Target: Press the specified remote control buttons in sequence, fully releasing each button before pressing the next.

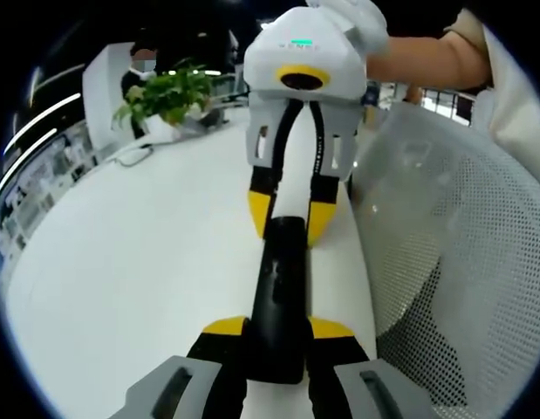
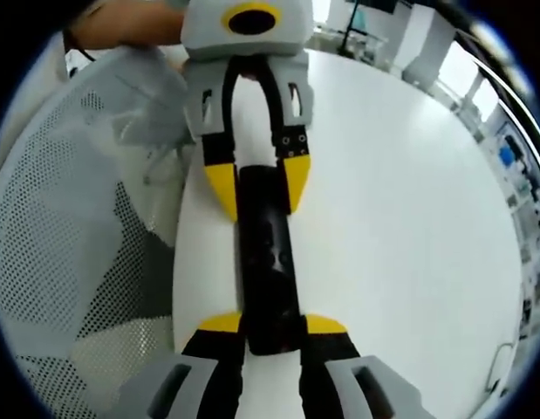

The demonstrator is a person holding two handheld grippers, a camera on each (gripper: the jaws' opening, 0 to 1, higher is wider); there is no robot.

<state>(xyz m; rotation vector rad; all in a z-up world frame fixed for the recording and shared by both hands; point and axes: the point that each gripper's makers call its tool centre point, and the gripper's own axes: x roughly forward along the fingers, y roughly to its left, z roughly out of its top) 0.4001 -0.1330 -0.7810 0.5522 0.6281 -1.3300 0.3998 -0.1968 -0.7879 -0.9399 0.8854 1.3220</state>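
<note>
A long black remote control (image 1: 278,297) is held lengthwise above the white table (image 1: 139,262), with a gripper on each end. In the left gripper view my left gripper (image 1: 278,330) is shut on the near end, its yellow-tipped jaws tight against both sides. My right gripper (image 1: 290,223) comes in from the top and is shut on the far end. In the right gripper view the remote control (image 2: 268,253) runs up from my right gripper (image 2: 274,325) to my left gripper (image 2: 259,188). The buttons are too dark to make out.
A white mesh chair back (image 1: 461,262) stands close along the table's edge, also seen as the chair (image 2: 69,236). A potted plant (image 1: 169,94) and a seated person (image 1: 140,65) are at the table's far end. A bare forearm (image 1: 427,61) reaches in behind the right gripper.
</note>
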